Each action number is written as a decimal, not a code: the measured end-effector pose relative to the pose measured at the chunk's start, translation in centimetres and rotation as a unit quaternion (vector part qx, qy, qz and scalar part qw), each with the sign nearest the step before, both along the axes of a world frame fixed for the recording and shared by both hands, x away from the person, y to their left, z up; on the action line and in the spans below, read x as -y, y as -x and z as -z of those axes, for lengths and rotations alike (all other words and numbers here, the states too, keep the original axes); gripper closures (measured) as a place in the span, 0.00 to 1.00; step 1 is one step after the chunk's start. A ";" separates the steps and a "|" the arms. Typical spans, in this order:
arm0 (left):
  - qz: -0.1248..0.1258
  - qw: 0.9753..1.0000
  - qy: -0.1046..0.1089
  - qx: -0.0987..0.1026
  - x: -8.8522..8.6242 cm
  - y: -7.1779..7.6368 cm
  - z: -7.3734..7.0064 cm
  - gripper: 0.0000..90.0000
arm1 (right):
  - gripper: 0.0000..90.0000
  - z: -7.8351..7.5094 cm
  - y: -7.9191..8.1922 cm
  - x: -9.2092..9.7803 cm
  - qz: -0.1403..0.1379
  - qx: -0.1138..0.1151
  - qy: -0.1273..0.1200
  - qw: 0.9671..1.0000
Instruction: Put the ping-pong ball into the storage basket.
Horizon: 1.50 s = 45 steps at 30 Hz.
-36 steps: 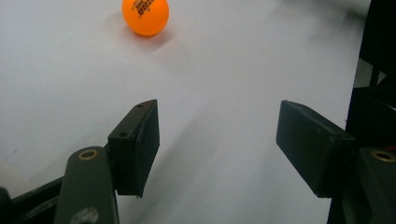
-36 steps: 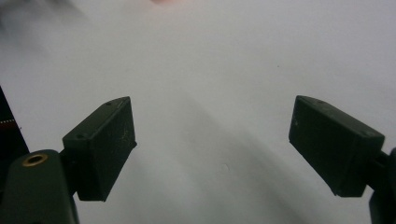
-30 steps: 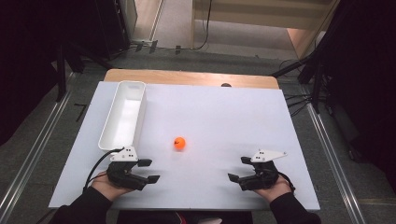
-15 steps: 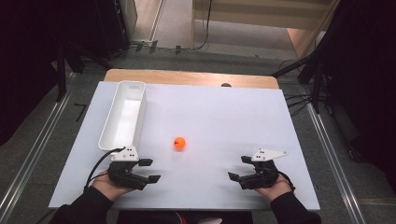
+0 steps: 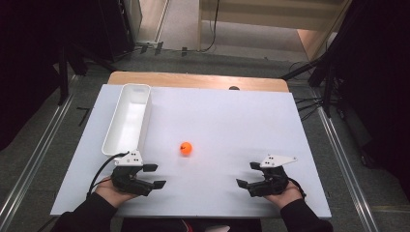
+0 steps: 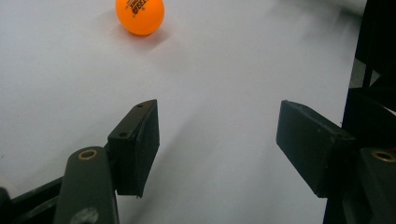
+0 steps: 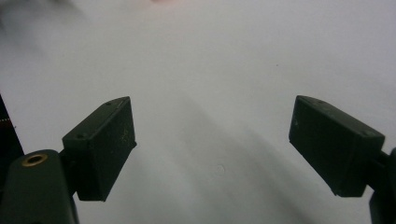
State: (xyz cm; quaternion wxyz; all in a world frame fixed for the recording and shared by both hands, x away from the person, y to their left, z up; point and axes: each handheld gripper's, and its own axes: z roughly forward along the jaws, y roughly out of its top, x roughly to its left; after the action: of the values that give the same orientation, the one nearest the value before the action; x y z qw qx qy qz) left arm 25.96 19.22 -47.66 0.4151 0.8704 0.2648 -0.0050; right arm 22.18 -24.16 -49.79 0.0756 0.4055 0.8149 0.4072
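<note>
Both my grippers, left (image 5: 153, 176) and right (image 5: 247, 175), rest wide-jawed, nothing grasped; next, I'd reach left for the ball (image 5: 186, 148).

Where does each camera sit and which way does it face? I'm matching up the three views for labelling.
High view: above the person's side, looking forward and down on the white table; forearms, left hand-held gripper and right hand-held gripper enter from below.
Left gripper view: rides the left hand-held gripper, looking along its open jaws at the orange ball.
Right gripper view: rides the right hand-held gripper, open jaws over bare table.
Shared: high and left gripper views both show the ball.
</note>
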 end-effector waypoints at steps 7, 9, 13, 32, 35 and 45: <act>0.000 1.000 -0.001 0.001 0.0 0.0 0.0 0.34 | 0.15 0.1 0.0 0.0 -0.008 0.000 0.003 1.000; -0.001 1.000 -0.001 0.001 0.0 0.0 0.0 0.34 | 0.15 0.1 0.0 0.0 -0.007 -0.002 0.003 1.000; 0.001 1.000 -0.001 0.001 0.0 0.0 0.0 0.34 | 0.15 0.1 0.0 0.0 -0.007 -0.002 0.002 1.000; -0.004 1.000 0.004 0.004 0.7 -0.4 -0.4 0.34 | 0.15 0.2 -0.2 0.2 -0.001 -0.003 0.003 1.000; -0.006 1.000 0.007 0.006 0.9 -0.4 -0.4 0.32 | 0.15 0.2 -0.2 0.2 -0.001 -0.004 0.003 1.000; -0.009 1.000 0.000 0.011 1.7 -0.5 -0.4 0.26 | 0.15 0.3 -0.3 0.2 0.001 -0.005 0.005 1.000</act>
State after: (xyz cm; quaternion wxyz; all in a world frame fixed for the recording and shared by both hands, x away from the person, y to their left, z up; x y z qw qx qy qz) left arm 26.46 17.54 -47.25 0.4178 0.8681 0.2679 0.0084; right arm 22.44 -24.34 -50.04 0.0735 0.4082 0.8167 0.4012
